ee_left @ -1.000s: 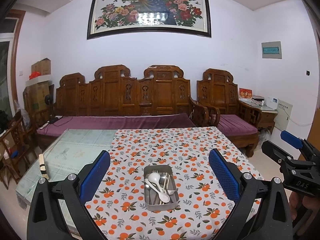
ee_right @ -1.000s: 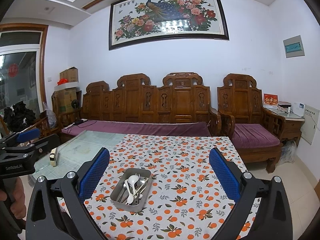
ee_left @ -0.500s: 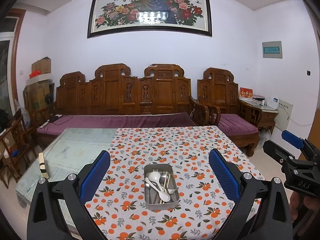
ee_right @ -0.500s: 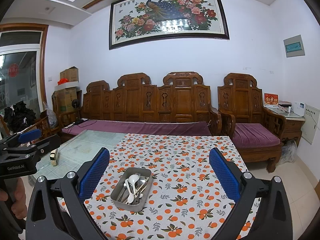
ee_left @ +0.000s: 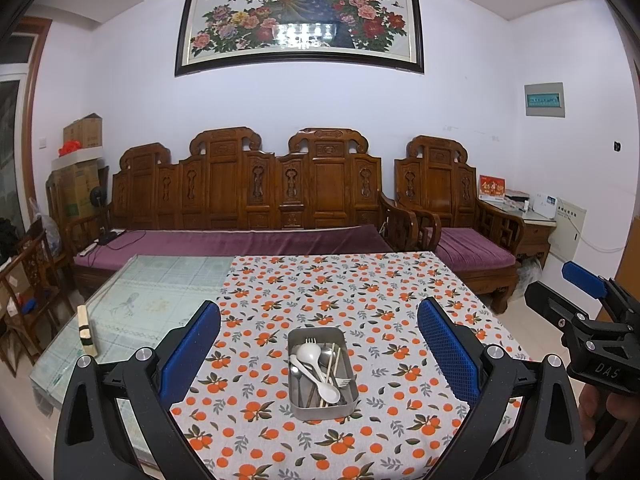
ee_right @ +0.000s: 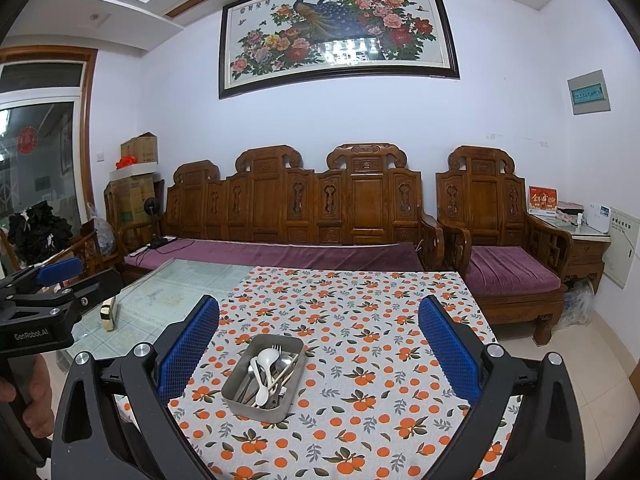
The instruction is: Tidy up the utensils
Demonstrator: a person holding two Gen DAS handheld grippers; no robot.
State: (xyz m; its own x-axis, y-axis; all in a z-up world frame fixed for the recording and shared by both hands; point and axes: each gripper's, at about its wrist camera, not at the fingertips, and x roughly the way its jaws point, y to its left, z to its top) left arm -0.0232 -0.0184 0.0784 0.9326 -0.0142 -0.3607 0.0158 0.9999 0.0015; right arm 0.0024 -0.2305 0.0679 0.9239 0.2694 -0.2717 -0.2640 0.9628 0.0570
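A metal tray stands on the orange-patterned tablecloth and holds white plastic spoons, metal spoons, a fork and chopsticks. My left gripper hovers open above and short of the tray, nothing between its blue pads. My right gripper is open too, held back from the tray, which lies toward its left finger. Each gripper shows at the edge of the other's view: the right gripper, and the left gripper.
The tablecloth covers the right part of a glass-topped table. A small wooden block stands near the table's left edge. A carved wooden sofa and armchair stand behind the table. A hand grips the left handle.
Both grippers have shifted only slightly; the view has drifted a little. The tray and utensils lie as before, and both grippers stay open.
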